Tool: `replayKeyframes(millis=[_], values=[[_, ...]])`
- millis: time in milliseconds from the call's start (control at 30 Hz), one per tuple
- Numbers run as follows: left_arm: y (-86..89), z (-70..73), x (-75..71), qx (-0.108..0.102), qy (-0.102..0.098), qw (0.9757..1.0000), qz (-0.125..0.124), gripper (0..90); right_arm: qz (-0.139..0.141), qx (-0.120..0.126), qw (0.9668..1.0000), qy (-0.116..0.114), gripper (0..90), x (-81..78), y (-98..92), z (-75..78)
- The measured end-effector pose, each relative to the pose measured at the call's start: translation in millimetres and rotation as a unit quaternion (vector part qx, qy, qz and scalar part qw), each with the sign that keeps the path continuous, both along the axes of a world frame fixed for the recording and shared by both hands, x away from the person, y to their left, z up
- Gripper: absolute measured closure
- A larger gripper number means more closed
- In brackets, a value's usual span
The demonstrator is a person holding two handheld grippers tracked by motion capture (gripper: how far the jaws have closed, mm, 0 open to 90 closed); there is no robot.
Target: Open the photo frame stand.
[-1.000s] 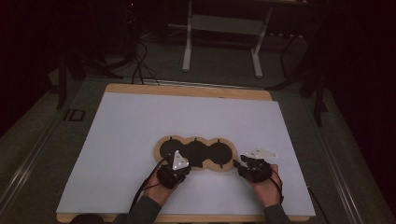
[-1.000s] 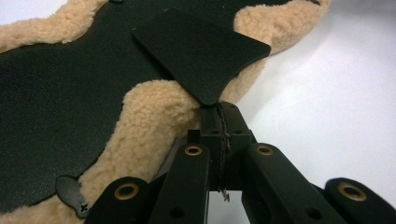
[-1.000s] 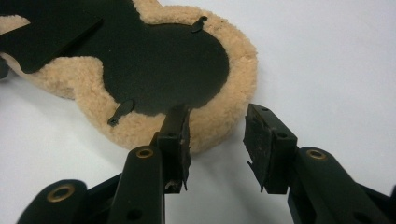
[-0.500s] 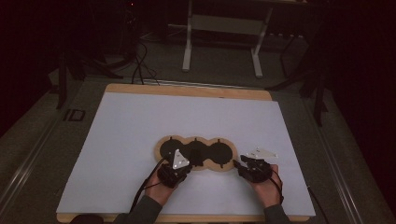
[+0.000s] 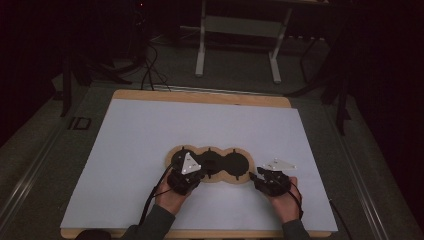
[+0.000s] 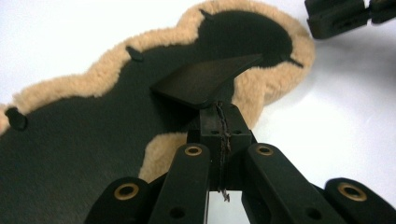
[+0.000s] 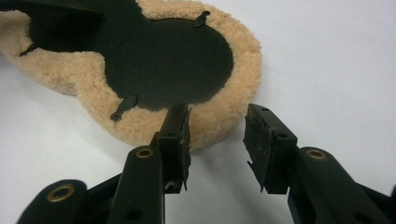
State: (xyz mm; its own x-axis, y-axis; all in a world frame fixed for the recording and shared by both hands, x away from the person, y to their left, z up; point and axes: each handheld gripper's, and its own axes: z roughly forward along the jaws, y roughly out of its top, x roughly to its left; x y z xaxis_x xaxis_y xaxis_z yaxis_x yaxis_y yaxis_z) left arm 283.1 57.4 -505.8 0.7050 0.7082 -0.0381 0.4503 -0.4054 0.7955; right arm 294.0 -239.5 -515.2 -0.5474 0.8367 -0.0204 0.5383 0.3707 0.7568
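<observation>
A three-lobed pad (image 5: pixel 235 162) with a black top and a tan fleece rim lies on the white table sheet. My left gripper (image 5: pixel 201 173) sits at the pad's near edge. In the left gripper view its jaws (image 6: pixel 219 122) are shut on a black flap (image 6: pixel 205 80) lifted off the pad (image 6: pixel 84 140). My right gripper (image 5: pixel 256 178) is at the pad's right end. It (image 7: pixel 217 135) stands open, one fingertip (image 7: pixel 177 122) against the fleece rim (image 7: pixel 219 112), with nothing between the pads. The right gripper's jaws (image 6: pixel 337 17) also show far off in the left gripper view.
The white sheet (image 5: pixel 200 125) covers a wooden board (image 5: pixel 200 97) and has wide bare room behind and beside the pad. Beyond the table are a metal stand's legs (image 5: pixel 201 50) and cables (image 5: pixel 149 70) on a dark floor.
</observation>
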Motion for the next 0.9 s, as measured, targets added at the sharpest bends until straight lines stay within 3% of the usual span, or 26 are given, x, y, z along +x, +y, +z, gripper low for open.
replayKeyframes(millis=[267,467,900], values=[[-0.6,-1.1,-0.9,0.007,0.003,0.9999,-0.007,89.4,0.000,0.000,1.0000,0.000,59.8,0.1,-0.2,0.0],[-1.0,1.8,-7.2,0.008,0.002,0.9996,-0.026,85.4,-0.002,0.001,1.0000,0.000,59.7,0.1,-0.6,-0.1],[-7.2,18.0,-18.2,0.024,-0.032,0.9976,-0.056,69.6,-0.003,0.003,1.0000,0.000,58.8,0.1,-1.6,-0.3]])
